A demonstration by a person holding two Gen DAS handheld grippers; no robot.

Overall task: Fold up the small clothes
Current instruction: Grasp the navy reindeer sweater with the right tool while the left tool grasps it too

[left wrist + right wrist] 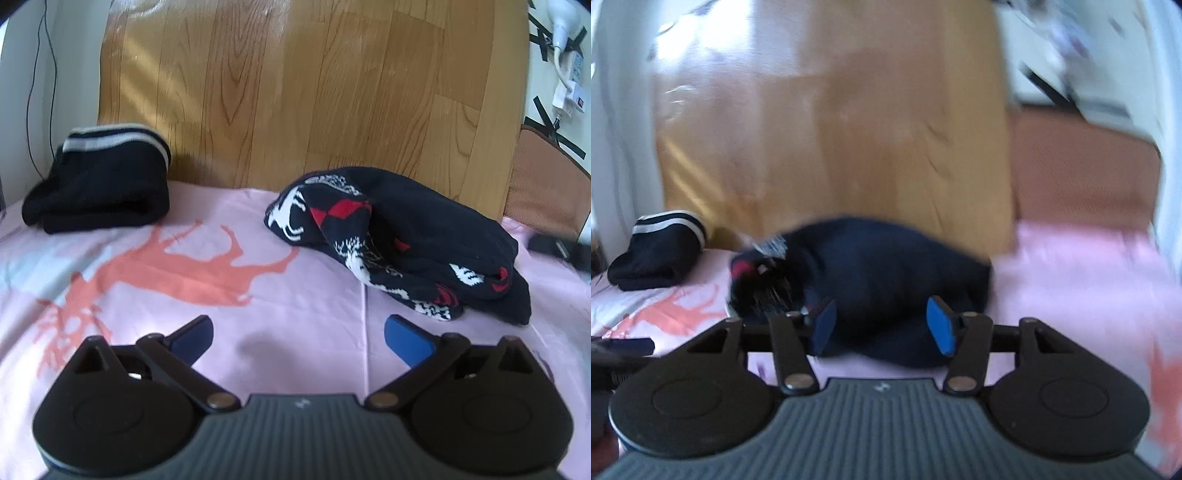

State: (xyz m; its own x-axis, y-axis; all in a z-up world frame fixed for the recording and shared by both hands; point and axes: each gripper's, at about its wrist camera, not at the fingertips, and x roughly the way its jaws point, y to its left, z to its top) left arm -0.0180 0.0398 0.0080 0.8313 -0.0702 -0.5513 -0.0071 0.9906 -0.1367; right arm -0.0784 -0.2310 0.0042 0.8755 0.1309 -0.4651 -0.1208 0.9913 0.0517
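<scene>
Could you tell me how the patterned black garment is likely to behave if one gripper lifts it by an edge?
The patterned garment lies in soft folds, so it would probably droop and unfold. Being knit cloth, it looks light and unlikely to slip.

Daylight glares off the floor (295, 92); right wrist view motion-blurred.

Left black two-finger gripper with blue pads (298, 338) tilted downward, jaws spread wide, nothing between. Right black blue-padded gripper (882, 325) tilted downward, jaws half apart, pads not visibly pressing anything.
</scene>
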